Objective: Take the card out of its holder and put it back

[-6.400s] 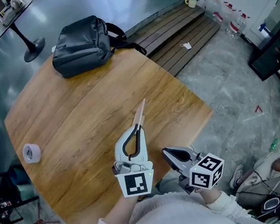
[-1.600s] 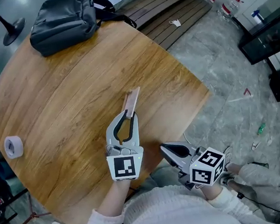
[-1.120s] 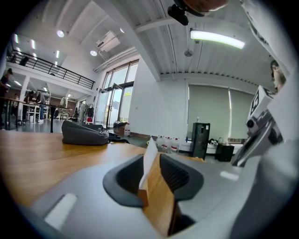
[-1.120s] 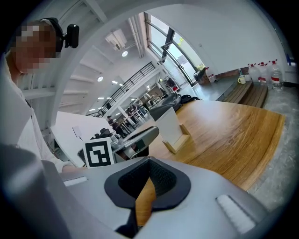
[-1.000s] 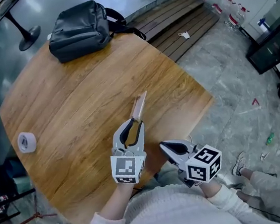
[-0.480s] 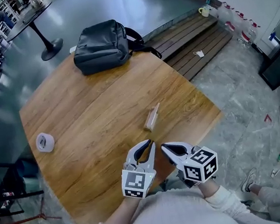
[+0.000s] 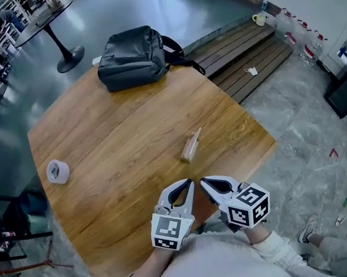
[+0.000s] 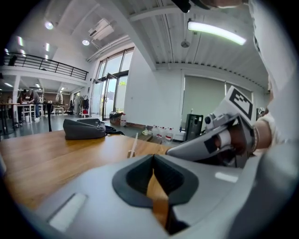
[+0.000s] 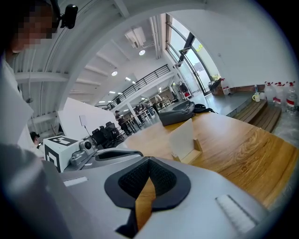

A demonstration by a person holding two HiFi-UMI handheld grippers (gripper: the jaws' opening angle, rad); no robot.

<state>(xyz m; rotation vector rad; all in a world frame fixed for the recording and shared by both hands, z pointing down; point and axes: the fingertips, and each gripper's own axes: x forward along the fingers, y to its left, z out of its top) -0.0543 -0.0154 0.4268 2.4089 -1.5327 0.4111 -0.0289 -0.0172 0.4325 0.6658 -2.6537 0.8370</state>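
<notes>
A pale card (image 7: 192,142) stands on edge in a small wooden holder (image 7: 189,155) near the table's right side; it also shows as a thin upright card (image 8: 134,142) and as a white card (image 9: 182,137) in the wooden holder (image 9: 192,156). My left gripper (image 7: 187,185) and right gripper (image 7: 205,183) hang side by side at the table's near edge, well short of the card. Both are shut with nothing between their pads. The left gripper (image 8: 153,160) faces the card edge-on, and the right gripper (image 9: 148,163) faces its flat side.
A dark backpack (image 7: 132,57) lies at the far edge of the round wooden table (image 7: 110,130). A roll of white tape (image 7: 58,171) sits near the left edge. Beyond the table's right edge are a stone floor and wooden steps (image 7: 245,57).
The left gripper, which held the card at the holder a second ago, has let go and drawn back to the near edge. The card stays standing in its holder.
</notes>
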